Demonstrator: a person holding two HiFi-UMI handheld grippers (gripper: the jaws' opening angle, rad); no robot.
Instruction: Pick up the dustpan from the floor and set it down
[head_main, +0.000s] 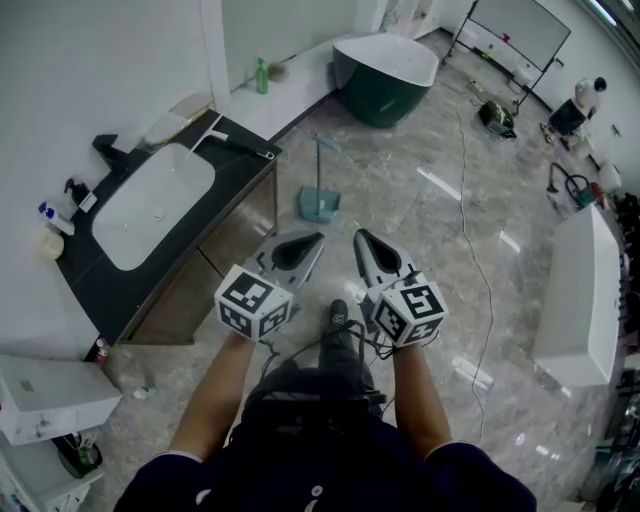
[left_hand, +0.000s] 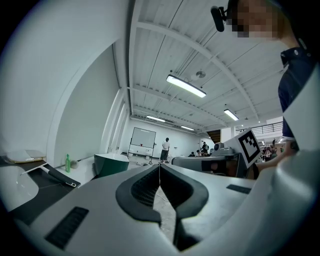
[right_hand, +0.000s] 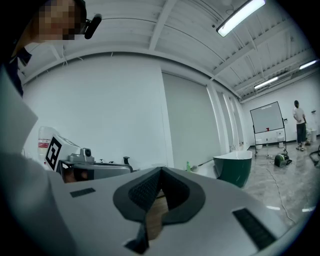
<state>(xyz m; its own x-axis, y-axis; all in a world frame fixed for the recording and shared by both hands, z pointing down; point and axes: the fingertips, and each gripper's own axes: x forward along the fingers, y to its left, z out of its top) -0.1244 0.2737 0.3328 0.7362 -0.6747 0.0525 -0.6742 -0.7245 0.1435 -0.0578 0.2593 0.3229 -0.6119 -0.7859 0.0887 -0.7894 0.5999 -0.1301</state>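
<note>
Plainly, the teal dustpan (head_main: 321, 206) stands on the grey floor (head_main: 420, 230) just off the far corner of the sink cabinet (head_main: 225, 235). Its pan is flat on the floor and its thin handle is upright. Nothing touches it.

Both grippers are held level in front of the person, beside the cabinet's front and on the near side of the dustpan, well apart from it. The left gripper (head_main: 316, 240) lies closer to the cabinet. Its jaws are pressed together at the tips and nothing is between them, as the left gripper view (left_hand: 159, 166) shows. The right gripper (head_main: 361, 238) sits on the left one's far side from the cabinet. Its jaws are likewise closed tip to tip and empty, as seen in the right gripper view (right_hand: 161, 170).

The cabinet's dark top carries a white basin (head_main: 155, 205) and a black tap (head_main: 110, 150). Beyond the cabinet, past the dustpan, a green bottle (head_main: 262, 75) stands on a white ledge and a dark green bathtub (head_main: 385, 75) sits on the floor. A white cable (head_main: 470, 200) trails across the floor, farther from the cabinet than the dustpan.
</note>
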